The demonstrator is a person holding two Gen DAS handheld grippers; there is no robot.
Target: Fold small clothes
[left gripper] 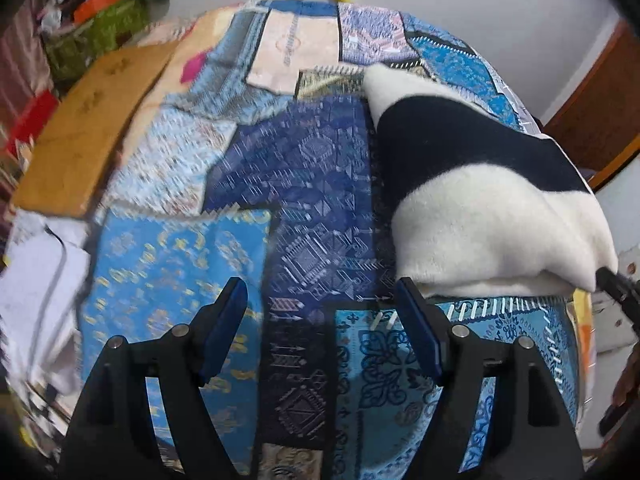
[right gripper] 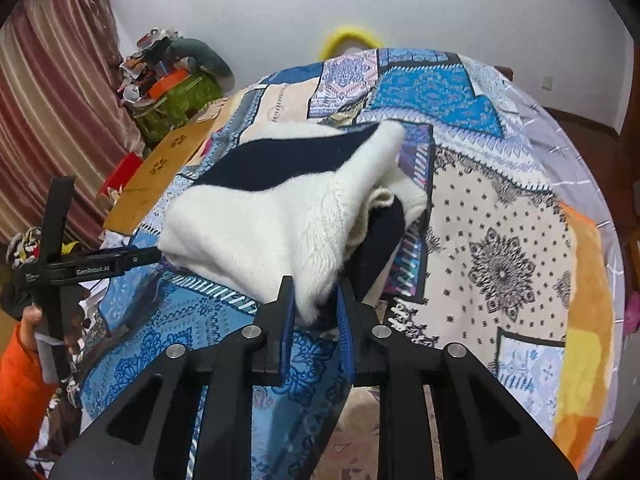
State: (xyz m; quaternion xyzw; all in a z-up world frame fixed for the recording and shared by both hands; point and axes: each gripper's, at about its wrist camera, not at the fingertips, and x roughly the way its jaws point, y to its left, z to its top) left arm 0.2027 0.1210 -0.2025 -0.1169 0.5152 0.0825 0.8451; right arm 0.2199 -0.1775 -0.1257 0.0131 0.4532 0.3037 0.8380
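A small fleece garment [left gripper: 480, 216] [right gripper: 272, 216], white with a dark navy band, lies bunched on a blue patchwork bedspread [left gripper: 312, 184] [right gripper: 500, 240]. In the right wrist view my right gripper [right gripper: 316, 300] is shut on the garment's near white corner, fleece pinched between the blue pads. My left gripper [left gripper: 320, 288] stands open over the bedspread, nothing between its fingers; its right fingertip [left gripper: 404, 284] sits at the garment's lower left edge. The right wrist view shows the left gripper [right gripper: 136, 258] side-on against the garment's left edge. The right gripper's tip [left gripper: 616, 284] pokes out under the garment's right corner.
A tan wooden board [left gripper: 80, 132] [right gripper: 160, 176] lies along the bed's left side, with a green box of clutter [right gripper: 180, 100] and a striped curtain [right gripper: 52, 100] behind. White papers [left gripper: 36, 280] lie at the left. An orange-sleeved hand [right gripper: 24, 360] holds the left gripper.
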